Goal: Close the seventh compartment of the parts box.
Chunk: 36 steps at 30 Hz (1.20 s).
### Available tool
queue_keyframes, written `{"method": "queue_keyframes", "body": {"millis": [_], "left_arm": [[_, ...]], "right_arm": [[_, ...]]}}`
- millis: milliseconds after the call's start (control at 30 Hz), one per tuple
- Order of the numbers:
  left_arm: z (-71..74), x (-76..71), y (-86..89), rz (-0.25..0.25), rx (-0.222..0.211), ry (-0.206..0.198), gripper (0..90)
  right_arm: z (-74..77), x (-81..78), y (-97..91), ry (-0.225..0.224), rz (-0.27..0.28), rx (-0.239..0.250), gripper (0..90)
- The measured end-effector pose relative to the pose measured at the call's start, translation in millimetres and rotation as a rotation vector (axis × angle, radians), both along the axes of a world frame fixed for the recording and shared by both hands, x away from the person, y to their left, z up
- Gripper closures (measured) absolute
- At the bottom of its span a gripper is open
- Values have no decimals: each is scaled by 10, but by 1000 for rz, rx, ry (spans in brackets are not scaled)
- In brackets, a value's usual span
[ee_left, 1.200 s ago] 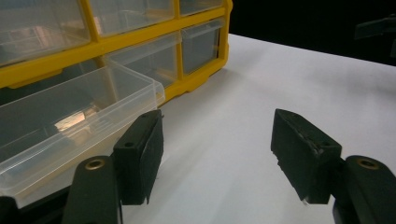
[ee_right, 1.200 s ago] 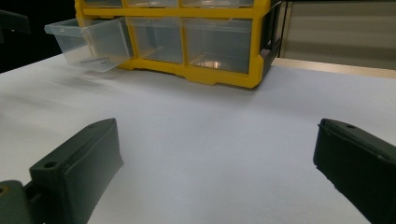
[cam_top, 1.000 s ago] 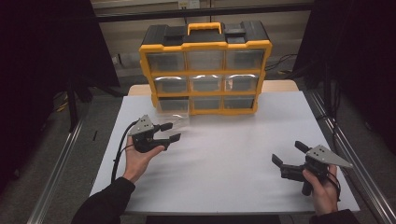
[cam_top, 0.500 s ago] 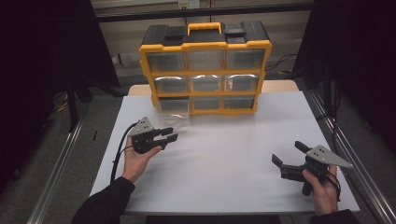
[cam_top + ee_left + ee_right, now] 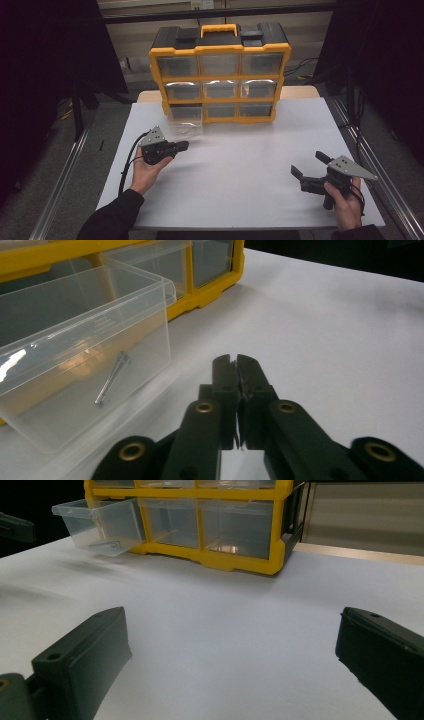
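Drawer (image 5: 184, 120) pulled out; left hand-held gripper (image 5: 181, 146) closed beside it.

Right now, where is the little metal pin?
In the left gripper view, the metal pin lies inside the clear drawer pulled out of the yellow cabinet, bottom row, left end, just ahead of the left tongs.

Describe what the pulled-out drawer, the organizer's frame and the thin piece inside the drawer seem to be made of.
Drawer: clear, glossy plastic, probably; you see through its walls and they catch highlights.
Organizer frame: opaque yellow plastic, apparently, with a smooth moulded look and black top parts.
Thin piece: likely metal, slim, grey and slightly shiny; too small to be sure.
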<state>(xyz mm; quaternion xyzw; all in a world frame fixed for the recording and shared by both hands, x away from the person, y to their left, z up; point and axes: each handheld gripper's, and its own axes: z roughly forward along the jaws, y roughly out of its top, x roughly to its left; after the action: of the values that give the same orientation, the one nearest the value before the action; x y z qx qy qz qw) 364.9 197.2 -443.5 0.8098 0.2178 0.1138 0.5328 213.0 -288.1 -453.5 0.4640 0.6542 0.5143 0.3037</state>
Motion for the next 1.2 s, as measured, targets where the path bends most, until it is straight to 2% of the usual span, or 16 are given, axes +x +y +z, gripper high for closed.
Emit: {"method": "queue_keyframes", "body": {"millis": [100,200,233,400,433,467,533,767,833,867,933,1133,1200], "left_arm": [[-1,14,12,6,16,-3,900],[-22,19,5,10,0,13,900],[-23,30,12,8,13,6,900],[-44,63,23,19,26,24,900],[-57,76,23,13,10,29,900],[-58,79,21,23,13,32,900],[-59,98,31,17,15,30,900],[-73,139,20,46,21,32,900],[-64,156,12,56,7,35,900],[-54,165,18,56,20,30,900],[-53,174,16,63,11,32,900],[-65,218,19,66,24,37,900],[-60,237,19,76,41,32,900]], "right_arm": [[0,0,0,0,-1,0,4],[0,0,-1,-1,-1,-2,4],[0,0,-1,-1,-1,-2,5],[-1,2,0,-2,-1,-2,4],[-1,2,0,-2,-1,-2,4],[-1,2,0,-2,-1,-2,5],[-1,1,0,0,-2,-2,5],[0,1,4,2,-3,-3,4],[-1,2,3,1,-3,-2,5],[-1,3,2,1,-3,-2,4],[-1,3,1,2,-3,-3,5],[-1,4,3,2,-4,-3,4],[-1,3,4,4,-5,-2,5]]}}
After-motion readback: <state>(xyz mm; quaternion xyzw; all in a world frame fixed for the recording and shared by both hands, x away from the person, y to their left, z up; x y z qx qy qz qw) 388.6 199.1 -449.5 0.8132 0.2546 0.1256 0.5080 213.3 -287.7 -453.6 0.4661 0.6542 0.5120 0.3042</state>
